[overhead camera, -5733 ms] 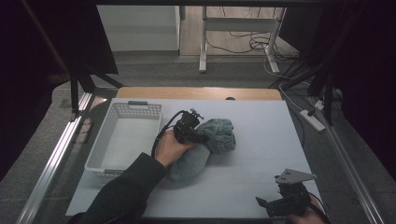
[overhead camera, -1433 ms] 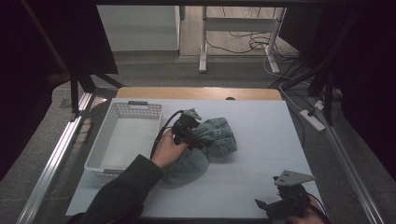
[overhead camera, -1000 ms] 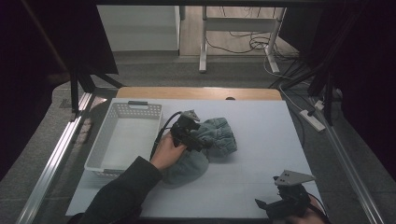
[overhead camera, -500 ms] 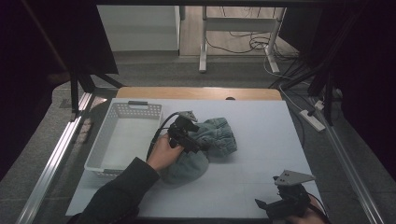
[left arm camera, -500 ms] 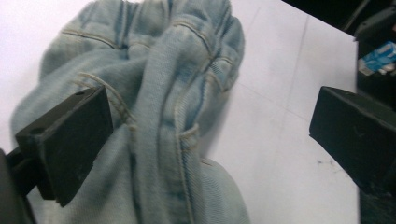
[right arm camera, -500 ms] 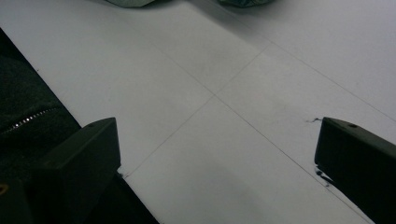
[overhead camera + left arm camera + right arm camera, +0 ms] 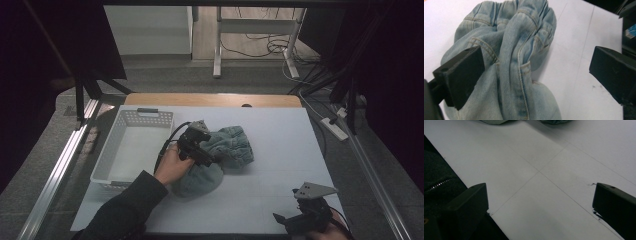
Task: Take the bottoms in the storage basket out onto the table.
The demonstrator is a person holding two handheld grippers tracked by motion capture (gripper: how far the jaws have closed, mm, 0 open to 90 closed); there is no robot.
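Left gripper (image 7: 199, 148) wide open over the bunched denim garment (image 7: 220, 157) at the middle of the table (image 7: 280, 135); right gripper (image 7: 300, 221) parked at the near right edge.

Since the frame half a second back the left gripper has barely shifted on the garment, and the right one has not moved. In the left gripper view the jaws stand far apart, one against the pale blue denim (image 7: 519, 55), the other over bare white tabletop, nothing clamped. The right gripper's jaws are also spread wide above the empty sheet (image 7: 544, 182). Count: one garment, which looks like a single pair of jeans though the folds make that uncertain; one white basket (image 7: 131, 150) just left of it; two grippers.
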